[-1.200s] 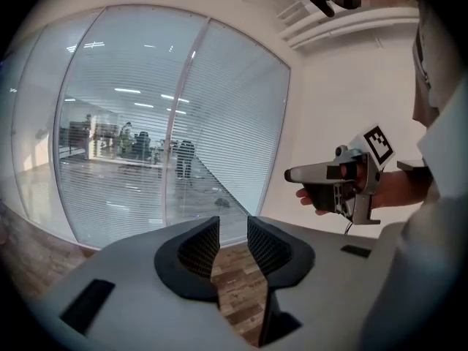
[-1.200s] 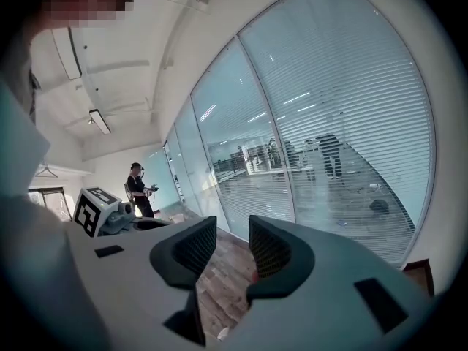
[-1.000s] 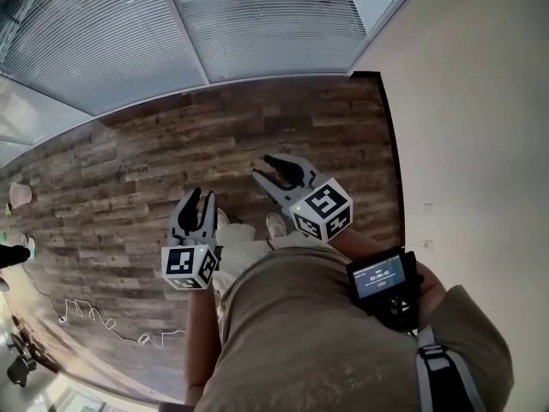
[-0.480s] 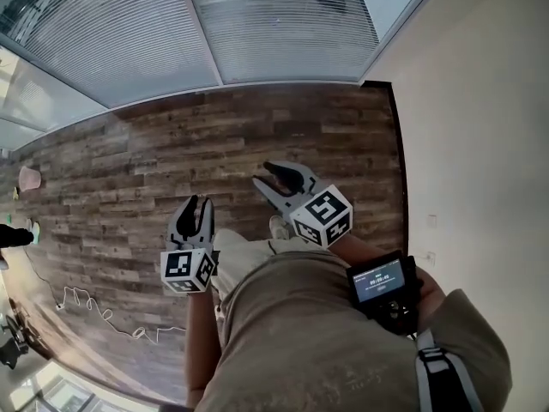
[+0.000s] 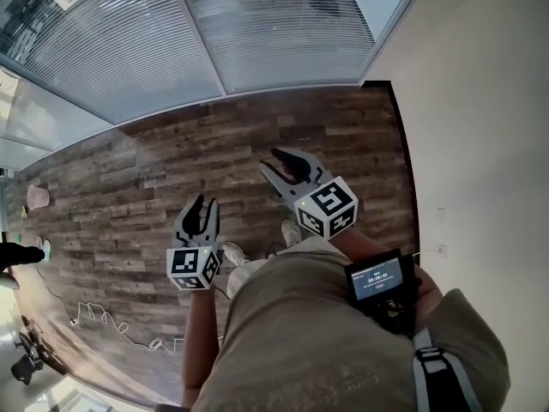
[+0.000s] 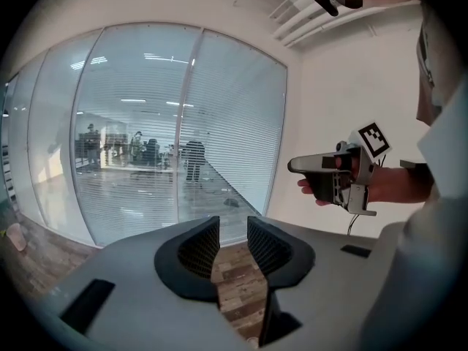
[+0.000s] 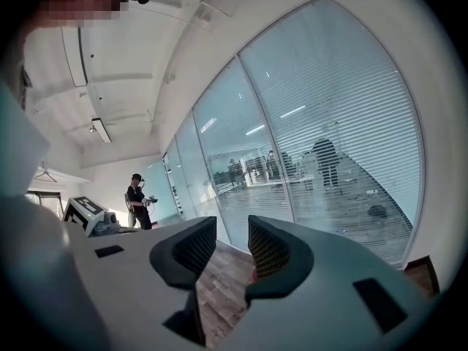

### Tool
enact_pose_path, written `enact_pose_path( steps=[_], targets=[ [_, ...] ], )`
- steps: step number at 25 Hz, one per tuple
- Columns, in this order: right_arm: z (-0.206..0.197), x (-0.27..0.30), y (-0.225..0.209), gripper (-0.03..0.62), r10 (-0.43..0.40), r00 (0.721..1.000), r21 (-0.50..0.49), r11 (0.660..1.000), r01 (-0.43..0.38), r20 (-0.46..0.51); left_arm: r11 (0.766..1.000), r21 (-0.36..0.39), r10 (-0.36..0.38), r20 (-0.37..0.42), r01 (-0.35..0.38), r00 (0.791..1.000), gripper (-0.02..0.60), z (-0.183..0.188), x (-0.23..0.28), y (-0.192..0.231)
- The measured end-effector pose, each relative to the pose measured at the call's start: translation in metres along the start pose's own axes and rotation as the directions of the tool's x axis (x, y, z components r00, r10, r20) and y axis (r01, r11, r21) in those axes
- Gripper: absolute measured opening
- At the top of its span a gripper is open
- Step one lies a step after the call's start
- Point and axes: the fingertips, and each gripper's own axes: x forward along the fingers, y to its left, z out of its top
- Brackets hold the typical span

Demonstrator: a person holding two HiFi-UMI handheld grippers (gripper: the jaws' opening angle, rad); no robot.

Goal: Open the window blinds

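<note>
Window blinds (image 5: 283,33) of white horizontal slats cover tall glass panes along the top of the head view, divided by slim pale mullions (image 5: 199,33). Their upper and left parts are cut off at the picture's edge. Through the fine slats only hazy figures and reflected lights show, too blurred to make out. Below lies a brown wood-plank floor (image 5: 171,161), rough-grained, meeting a plain cream wall (image 5: 480,101) at the right. The grey left gripper (image 5: 204,202) and right gripper (image 5: 273,161), each bearing a marker cube, are held well apart from the blinds. Each has its ribbed black jaws spread, with only floor showing between them.
</note>
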Motion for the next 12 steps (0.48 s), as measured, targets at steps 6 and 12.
enact_pose_path(
  steps=[6,12],
  targets=[
    [0.002,0.014,0.017,0.135,0.001,1.0,-0.006,1.0,-0.001,0.004,1.0,-0.007,-0.006,0.006,0.006,1.0,0.114,0.006,-0.003,0.017],
    [-0.001,0.024,0.021,0.112,0.012,1.0,-0.046,0.999,-0.013,-0.018,1.0,-0.004,-0.009,0.009,0.009,1.0,0.114,0.004,-0.001,0.027]
  ],
)
